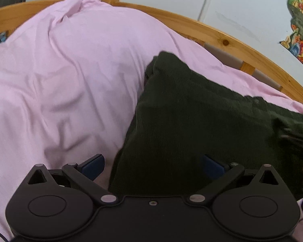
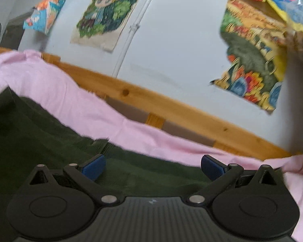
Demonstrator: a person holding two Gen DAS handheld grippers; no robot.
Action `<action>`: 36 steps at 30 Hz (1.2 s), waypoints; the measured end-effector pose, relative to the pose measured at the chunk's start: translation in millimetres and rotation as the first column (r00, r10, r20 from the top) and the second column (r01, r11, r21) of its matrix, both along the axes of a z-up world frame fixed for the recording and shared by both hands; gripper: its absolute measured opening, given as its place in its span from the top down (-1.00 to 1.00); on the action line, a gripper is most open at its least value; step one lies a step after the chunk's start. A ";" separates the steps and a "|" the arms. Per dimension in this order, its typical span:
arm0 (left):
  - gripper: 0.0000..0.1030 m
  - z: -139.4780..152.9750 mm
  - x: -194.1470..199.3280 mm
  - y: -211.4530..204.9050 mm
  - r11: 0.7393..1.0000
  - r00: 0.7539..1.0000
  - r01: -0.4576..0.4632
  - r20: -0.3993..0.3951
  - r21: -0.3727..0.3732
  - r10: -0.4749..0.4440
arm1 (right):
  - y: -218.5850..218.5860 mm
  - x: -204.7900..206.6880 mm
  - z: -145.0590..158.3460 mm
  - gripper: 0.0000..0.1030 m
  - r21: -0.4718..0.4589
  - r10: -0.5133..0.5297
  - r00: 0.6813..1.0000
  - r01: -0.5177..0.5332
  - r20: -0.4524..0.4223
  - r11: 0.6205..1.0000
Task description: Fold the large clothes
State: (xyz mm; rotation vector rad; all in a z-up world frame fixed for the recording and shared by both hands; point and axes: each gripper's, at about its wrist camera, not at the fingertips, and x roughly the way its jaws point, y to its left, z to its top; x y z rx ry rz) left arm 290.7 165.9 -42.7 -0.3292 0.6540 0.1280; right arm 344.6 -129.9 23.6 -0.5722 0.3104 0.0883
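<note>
A: Both grippers, the left gripper [image 1: 152, 166] and the right gripper [image 2: 152, 167], are hovering with jaws wide apart, gripping nothing.

B: The trousers [image 1: 192, 121] are lying folded on the pink sheet [image 1: 60, 70]. I'd be pinching the near hem squarely.

A: Leftward the sheet is lying free; beyond, the bed rail [image 1: 222, 34] is hemming you in.

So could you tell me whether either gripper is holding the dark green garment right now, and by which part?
Nothing is held. The left gripper and the right gripper both stand open over the dark green garment, pads clear.
</note>
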 end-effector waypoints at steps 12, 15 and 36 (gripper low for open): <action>-0.99 -22.4 7.6 16.2 0.996 0.999 -0.002 -0.050 -0.087 -0.003 | -19.1 23.4 -59.3 -0.99 0.066 0.064 0.998 -0.063 -0.015 0.996; -0.99 -27.6 11.3 20.0 0.990 0.998 0.013 -0.052 -0.137 -0.020 | -30.0 25.7 -50.8 -0.99 0.132 0.076 0.996 -0.068 -0.052 0.989; -0.98 -43.8 8.6 26.6 0.980 0.999 0.018 -0.031 -0.198 -0.024 | -62.5 -20.9 -48.3 -1.00 0.153 -0.050 0.998 0.055 -0.038 0.987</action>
